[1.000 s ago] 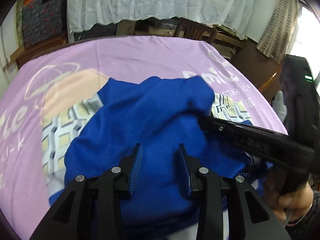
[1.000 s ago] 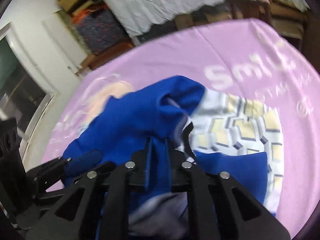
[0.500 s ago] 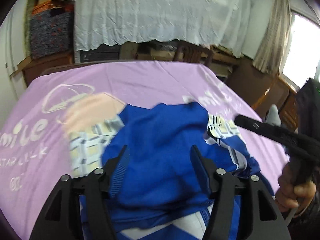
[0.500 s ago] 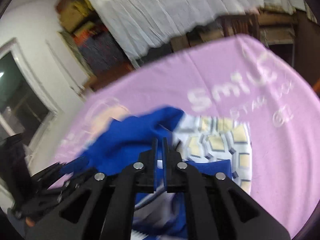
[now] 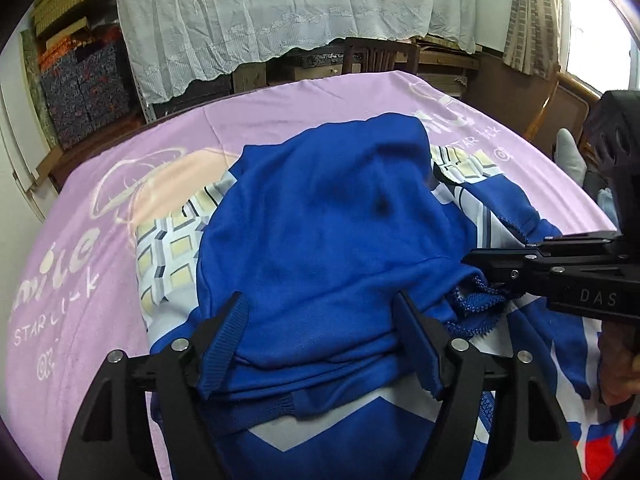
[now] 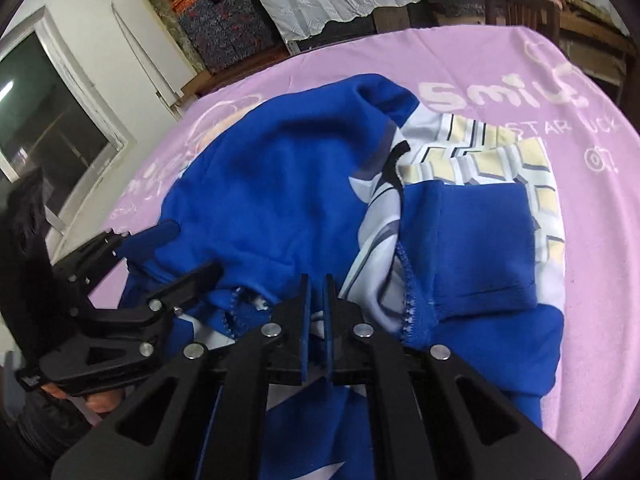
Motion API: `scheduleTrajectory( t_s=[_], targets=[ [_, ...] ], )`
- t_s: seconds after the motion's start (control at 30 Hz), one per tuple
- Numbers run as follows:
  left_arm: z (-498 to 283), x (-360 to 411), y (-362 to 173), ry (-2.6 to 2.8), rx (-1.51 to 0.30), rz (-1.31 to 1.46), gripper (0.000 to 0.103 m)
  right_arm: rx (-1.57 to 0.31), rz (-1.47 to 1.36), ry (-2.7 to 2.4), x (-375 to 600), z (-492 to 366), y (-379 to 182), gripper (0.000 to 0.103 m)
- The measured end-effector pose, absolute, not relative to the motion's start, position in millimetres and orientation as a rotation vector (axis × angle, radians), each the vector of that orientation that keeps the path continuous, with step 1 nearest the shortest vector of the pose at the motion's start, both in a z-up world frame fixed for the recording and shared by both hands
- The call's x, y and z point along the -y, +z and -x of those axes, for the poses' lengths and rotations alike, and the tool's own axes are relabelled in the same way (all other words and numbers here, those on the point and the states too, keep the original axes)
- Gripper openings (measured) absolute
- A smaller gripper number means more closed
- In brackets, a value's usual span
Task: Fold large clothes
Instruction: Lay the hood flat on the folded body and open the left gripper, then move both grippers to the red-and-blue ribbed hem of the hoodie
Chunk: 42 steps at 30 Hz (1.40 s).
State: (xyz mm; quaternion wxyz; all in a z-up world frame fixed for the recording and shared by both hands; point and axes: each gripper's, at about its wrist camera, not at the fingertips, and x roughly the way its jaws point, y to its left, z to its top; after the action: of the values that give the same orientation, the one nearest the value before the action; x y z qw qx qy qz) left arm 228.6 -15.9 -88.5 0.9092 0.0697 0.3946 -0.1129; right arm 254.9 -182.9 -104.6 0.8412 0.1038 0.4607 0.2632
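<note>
A blue jacket [image 5: 328, 216] with white panels lies folded in a heap on the lilac printed cloth [image 5: 280, 108] that covers the table. My left gripper [image 5: 320, 298] hangs low over the jacket's near part. Its jaws are opening wide, blue fabric lies between them, and the pads do not press it. In the right wrist view the left gripper [image 6: 188, 250] shows at the left, astride the same fold [image 6: 272, 184]. My right gripper [image 6: 317, 280] is shut just above the zip edge [image 6: 408, 280], with nothing seen between its pads. The left wrist view shows the right gripper [image 5: 468, 258] reaching in from the right.
The lilac cloth [image 6: 600, 280] runs to the table's edges all round the jacket. Behind the table stand furniture under a white lace cover [image 5: 280, 12], a wooden chair [image 5: 380, 56] and stacked boxes [image 5: 80, 88]. A hand [image 5: 620, 372] grips the right gripper's handle.
The left jaws have spread wide and let go of the blue fabric. The right gripper has released the fold it pinched. Both grippers have drawn back toward the near edge.
</note>
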Motion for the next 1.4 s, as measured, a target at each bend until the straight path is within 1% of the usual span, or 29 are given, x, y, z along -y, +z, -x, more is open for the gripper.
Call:
scheduleTrajectory(
  t_s=[0.1,0.17,0.33,0.47,0.6,0.67,0.73,0.8,0.83,0.97,1.13,1.3,1.4],
  targets=[
    [-228,15,-88,-0.236,-0.814,-0.137,0.076,-0.964,-0.209,0.556,184,-253,-104,0.003],
    [-225,11,-83,-0.249,-0.809,-0.119,0.076,-0.950,-0.196,0.556,183,-248,-99,0.006],
    [-201,-14,-54,-0.365,-0.773,0.080,0.076,-0.849,-0.307,0.590,214,-225,-72,0.011],
    [-177,-16,-58,-0.483,-0.827,0.137,0.076,-0.835,-0.301,0.617,228,-194,-64,0.017],
    [-166,-2,-78,-0.529,-0.943,0.115,0.076,-0.906,-0.299,0.635,228,-174,-75,0.022],
    [-167,0,-90,-0.518,-1.002,0.104,0.076,-0.947,-0.301,0.632,228,-168,-83,0.026],
    [-164,0,-88,-0.507,-0.995,0.083,0.079,-0.981,-0.289,0.616,227,-164,-90,0.039],
    [-158,0,-89,-0.498,-0.986,0.058,0.079,-1.027,-0.297,0.602,229,-163,-97,0.048],
    [-155,1,-89,-0.487,-0.983,0.041,0.080,-1.046,-0.330,0.617,233,-164,-99,0.050],
    [-137,-9,-87,-0.450,-0.970,0.022,0.081,-1.062,-0.365,0.635,247,-157,-99,0.051],
    [-126,-48,-71,-0.398,-0.929,0.081,0.081,-0.952,-0.425,0.581,292,-137,-80,0.052],
    [-140,-85,-76,-0.388,-0.954,0.230,0.081,-0.953,-0.477,0.528,322,-143,-82,0.053],
    [-149,-90,-84,-0.398,-0.980,0.290,0.080,-0.971,-0.482,0.505,327,-150,-88,0.053]
  ],
)
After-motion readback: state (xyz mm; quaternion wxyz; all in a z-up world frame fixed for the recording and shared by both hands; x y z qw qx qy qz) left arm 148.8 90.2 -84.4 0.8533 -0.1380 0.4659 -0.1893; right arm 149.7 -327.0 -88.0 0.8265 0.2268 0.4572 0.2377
